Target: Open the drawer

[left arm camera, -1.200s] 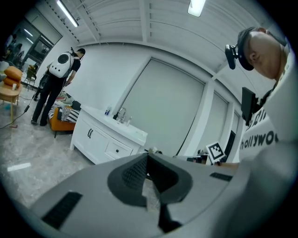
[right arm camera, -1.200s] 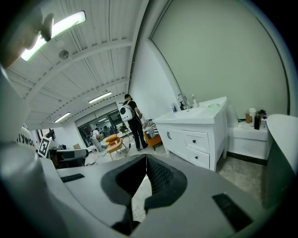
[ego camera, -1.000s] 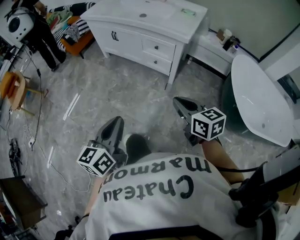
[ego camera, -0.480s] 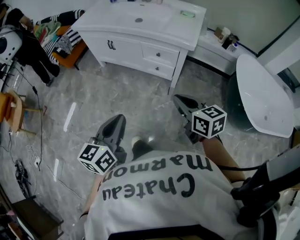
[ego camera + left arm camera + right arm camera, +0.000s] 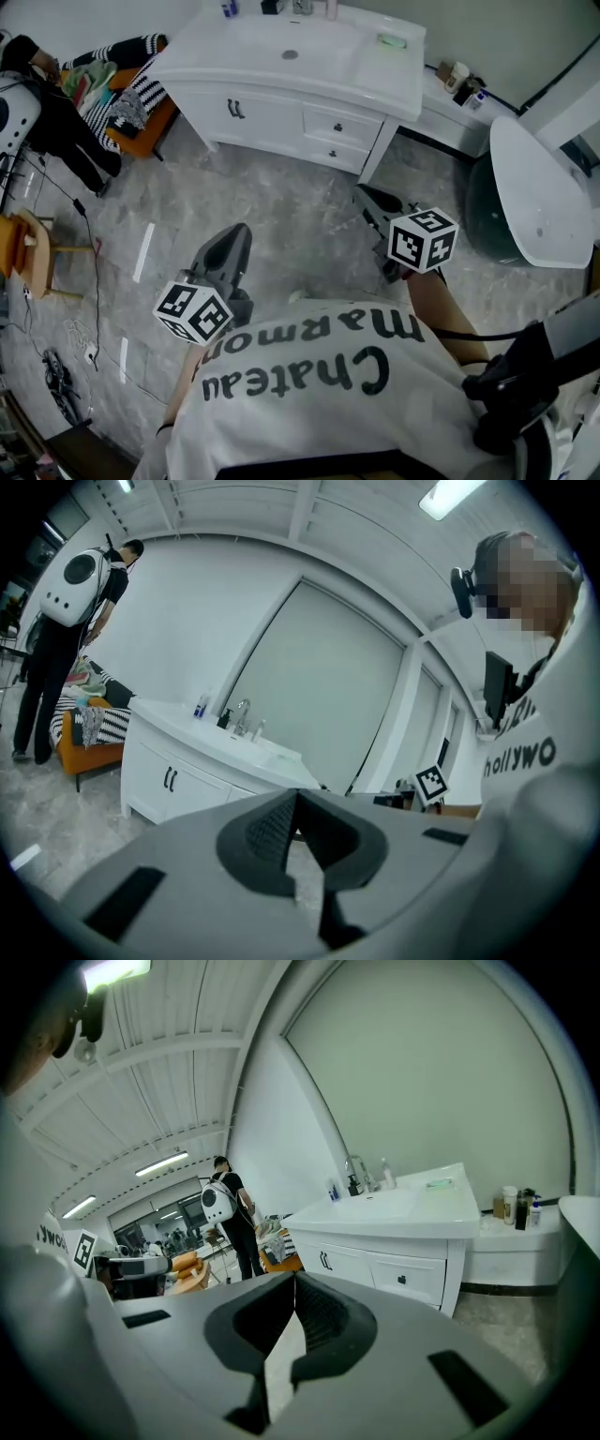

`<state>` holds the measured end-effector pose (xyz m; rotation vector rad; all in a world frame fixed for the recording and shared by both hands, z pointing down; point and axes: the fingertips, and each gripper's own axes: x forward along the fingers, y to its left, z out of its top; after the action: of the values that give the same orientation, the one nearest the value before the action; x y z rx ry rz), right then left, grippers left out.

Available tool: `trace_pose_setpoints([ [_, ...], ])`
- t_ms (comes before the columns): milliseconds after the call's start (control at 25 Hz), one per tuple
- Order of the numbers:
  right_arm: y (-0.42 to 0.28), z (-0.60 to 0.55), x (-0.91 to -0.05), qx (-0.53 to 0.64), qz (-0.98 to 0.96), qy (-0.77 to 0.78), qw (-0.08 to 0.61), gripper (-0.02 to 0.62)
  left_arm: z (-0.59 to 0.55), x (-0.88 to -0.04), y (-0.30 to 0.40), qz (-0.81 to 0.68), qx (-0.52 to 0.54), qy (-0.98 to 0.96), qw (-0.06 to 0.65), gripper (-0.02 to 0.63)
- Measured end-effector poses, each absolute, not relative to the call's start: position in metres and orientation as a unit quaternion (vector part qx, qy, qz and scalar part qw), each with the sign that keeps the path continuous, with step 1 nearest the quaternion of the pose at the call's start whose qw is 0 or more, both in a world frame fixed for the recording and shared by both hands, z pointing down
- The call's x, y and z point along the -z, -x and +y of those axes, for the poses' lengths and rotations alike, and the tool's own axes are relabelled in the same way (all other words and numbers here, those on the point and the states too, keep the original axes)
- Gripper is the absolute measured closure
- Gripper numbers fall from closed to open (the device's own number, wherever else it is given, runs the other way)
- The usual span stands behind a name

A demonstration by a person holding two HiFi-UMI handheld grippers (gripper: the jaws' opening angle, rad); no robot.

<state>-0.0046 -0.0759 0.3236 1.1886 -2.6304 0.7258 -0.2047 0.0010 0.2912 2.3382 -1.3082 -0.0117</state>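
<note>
Drawers (image 5: 339, 127) in the white cabinet (image 5: 255, 122) sit shut, so all remains to do, with left gripper (image 5: 234, 236) and right gripper (image 5: 372, 197) well short of the cabinet, jaws closed on nothing.

All readable text sits on the person's white shirt (image 5: 328, 412).
- Head view, lower centre: big black print "Chateau Marmon", upside down in frame. The word's end curls off the shirt's left edge and can't be seen.
- Left gripper view, right edge: "hollywo" in black on the same shirt, rest cut off.
- Right gripper view, left edge: only "ywo".

Code markers are black-and-white squares with no characters. One set is on the cube (image 5: 192, 314) of the left gripper (image 5: 237, 232), lower left. The other is on the cube (image 5: 422, 240) of the right gripper (image 5: 364, 191), centre right.

Bottles (image 5: 461, 79), upper right: labels too small to read.
</note>
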Motion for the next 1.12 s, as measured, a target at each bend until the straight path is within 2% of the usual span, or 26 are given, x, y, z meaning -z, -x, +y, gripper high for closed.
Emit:
trace_pose_setpoints([
  [240,0.024,-0.114,-0.329,-0.242,-0.861,-0.444,0.064,0.584,-0.032,-0.299,0.237,-0.445,0.004,-0.861,0.247,0.598],
  [480,0.028,-0.149,-0.336,-0.239,-0.848,-0.469,0.051,0.583,-0.071,-0.309,0.233,-0.420,0.011,-0.869,0.263,0.598],
  [800,0.025,-0.222,-0.393,-0.239,-0.827,-0.500,0.093,0.583,-0.136,-0.340,0.221,-0.410,-0.024,-0.874,0.261,0.598],
  [1120,0.014,-0.322,-0.466,-0.264,-0.805,-0.514,0.130,0.583,-0.223,-0.372,0.239,-0.450,-0.032,-0.843,0.295,0.598],
])
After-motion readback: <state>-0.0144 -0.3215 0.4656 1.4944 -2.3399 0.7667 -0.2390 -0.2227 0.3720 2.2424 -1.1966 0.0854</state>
